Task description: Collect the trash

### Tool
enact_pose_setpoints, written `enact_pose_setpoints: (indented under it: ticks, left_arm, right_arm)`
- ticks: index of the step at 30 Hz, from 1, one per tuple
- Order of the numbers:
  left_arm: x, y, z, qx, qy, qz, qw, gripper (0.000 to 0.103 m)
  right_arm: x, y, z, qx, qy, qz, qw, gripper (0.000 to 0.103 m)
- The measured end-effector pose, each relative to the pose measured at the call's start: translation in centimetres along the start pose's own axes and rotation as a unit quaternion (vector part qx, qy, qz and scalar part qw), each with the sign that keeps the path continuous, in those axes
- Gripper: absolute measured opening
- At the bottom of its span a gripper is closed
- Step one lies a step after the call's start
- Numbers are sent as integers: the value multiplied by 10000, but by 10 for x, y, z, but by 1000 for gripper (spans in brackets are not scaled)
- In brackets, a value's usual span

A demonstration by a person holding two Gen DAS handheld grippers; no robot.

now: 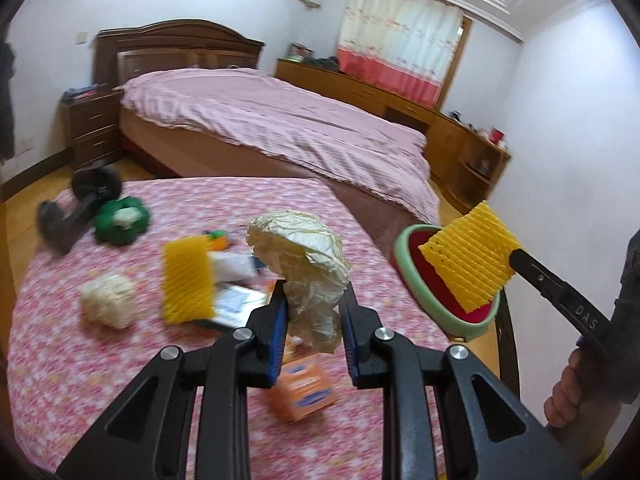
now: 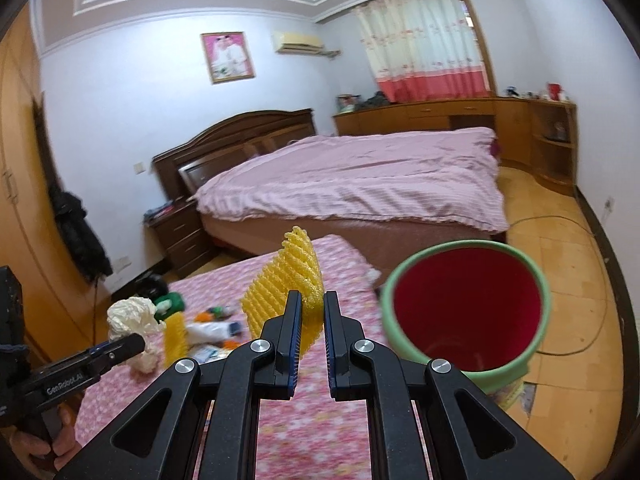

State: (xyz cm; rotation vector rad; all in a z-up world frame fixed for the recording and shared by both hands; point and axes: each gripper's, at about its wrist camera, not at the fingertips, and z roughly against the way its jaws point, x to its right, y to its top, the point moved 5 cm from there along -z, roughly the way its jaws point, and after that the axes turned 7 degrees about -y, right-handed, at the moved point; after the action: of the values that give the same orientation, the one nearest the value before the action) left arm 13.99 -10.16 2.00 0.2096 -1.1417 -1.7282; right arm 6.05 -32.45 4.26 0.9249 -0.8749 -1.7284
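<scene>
Yellow foam fruit net [image 2: 292, 280], light and squashy, pinched at its edge in my right gripper [image 2: 312, 320]; left gripper [image 1: 314, 312] pinches crumpled paper [image 1: 308, 264].

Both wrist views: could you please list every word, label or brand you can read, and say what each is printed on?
"GenRobot.AI": on the left gripper body, right wrist view.
"DAS": on the right gripper arm, left wrist view; any further letters are hidden.
Orange box label: too blurred to read.
Packets on the table: too blurred to read.

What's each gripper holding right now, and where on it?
Left gripper pinches the crumpled paper by its lower end. Right gripper holds the yellow foam net by one edge.
</scene>
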Motion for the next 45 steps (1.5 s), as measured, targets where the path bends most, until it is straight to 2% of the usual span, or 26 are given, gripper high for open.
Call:
enact_pose_setpoints:
  ticks: [7,15,25,31,33,36,39,41,45]
  left_arm:
    - [48,8,-43,-302,-347,-321,9984,24]
    - [106,5,-110,-755,-689,-598,9930,24]
    - [157,-15,-182,-1296,-984,-814,9833,24]
    - [164,-28,-206,-1519,-966,-860,9799,26]
    - [163,-30,-209,-1563,-916,-858,9797,39]
    - [162,-31,-211,-1544,-847,-835,9808,48]
    - [161,-29,-212,-1529,-827,-807,9815,50]
    - [159,-28,-212,-1513,-810,-816,9818,50]
    - [155,-24,-202,-1400,-733,-815,9841,50]
  right_arm:
    - [56,0,-13,-112,-375,-361,9986,11]
    - [111,-5,-34,-187,-820,-608,9946,11]
    - [169,-20,-57,-427,-1091,-979,9883,11]
    - [190,-25,-72,-499,-1241,-1010,9859,11]
    - [191,-28,-74,-526,-1245,-999,9858,13]
    - [195,-31,-79,-571,-1175,-1028,9861,13]
    - [195,-32,-82,-602,-1125,-1081,9859,18]
    - [194,-32,-81,-590,-1094,-1123,9859,29]
    - [191,-31,-79,-571,-1049,-1128,9864,30]
